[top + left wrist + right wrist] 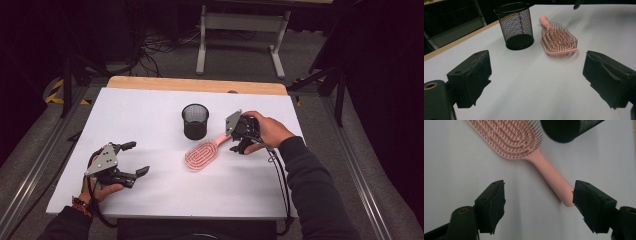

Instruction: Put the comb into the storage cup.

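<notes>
A pink paddle hairbrush lies bristles-up on the white table, its handle pointing toward the back right. Just behind it stands a black mesh cup, upright. My right gripper hovers over the handle's end, held in a hand. In the right gripper view its jaws stand open; the handle tip of the hairbrush lies between them, close beside the right jaw, and the left jaw is well clear. My left gripper rests at the front left, open with nothing in it, facing the hairbrush and cup.
The cup sits close to the brush head. A wooden strip borders the table's far edge, and beyond it are a stand's legs and cables on the floor. Bare white surface lies between my two grippers.
</notes>
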`<control>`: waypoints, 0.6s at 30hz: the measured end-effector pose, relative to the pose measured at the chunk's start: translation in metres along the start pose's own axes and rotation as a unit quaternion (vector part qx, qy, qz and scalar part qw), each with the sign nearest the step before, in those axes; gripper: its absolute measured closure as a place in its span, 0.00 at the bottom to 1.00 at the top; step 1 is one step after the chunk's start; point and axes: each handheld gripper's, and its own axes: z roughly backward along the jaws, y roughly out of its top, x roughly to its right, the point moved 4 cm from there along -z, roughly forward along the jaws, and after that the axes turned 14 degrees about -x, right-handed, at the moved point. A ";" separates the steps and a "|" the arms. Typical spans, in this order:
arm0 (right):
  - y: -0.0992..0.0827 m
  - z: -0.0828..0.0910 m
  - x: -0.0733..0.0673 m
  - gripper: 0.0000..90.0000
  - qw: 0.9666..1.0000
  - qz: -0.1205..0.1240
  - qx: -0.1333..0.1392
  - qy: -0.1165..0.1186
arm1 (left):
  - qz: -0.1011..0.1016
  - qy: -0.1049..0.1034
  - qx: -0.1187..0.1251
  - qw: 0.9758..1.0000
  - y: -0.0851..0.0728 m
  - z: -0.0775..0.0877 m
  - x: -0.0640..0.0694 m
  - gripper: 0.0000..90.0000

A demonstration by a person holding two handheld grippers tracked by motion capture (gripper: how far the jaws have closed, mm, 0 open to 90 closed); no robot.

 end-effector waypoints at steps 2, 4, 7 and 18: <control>0.003 -0.003 0.003 0.33 1.000 0.005 -0.002 0.004 | -0.001 0.000 0.001 1.000 0.000 0.000 0.001 0.10; 0.008 -0.007 0.008 0.35 1.000 0.020 -0.010 0.011 | -0.003 -0.001 0.000 1.000 -0.001 0.002 0.001 0.10; 0.016 -0.014 0.012 0.36 0.999 0.039 -0.019 0.020 | 0.000 -0.003 0.001 1.000 -0.003 0.003 0.002 0.10; 0.043 -0.036 0.022 0.43 0.992 0.093 -0.044 0.074 | 0.007 -0.002 0.003 1.000 -0.008 0.009 0.007 0.11</control>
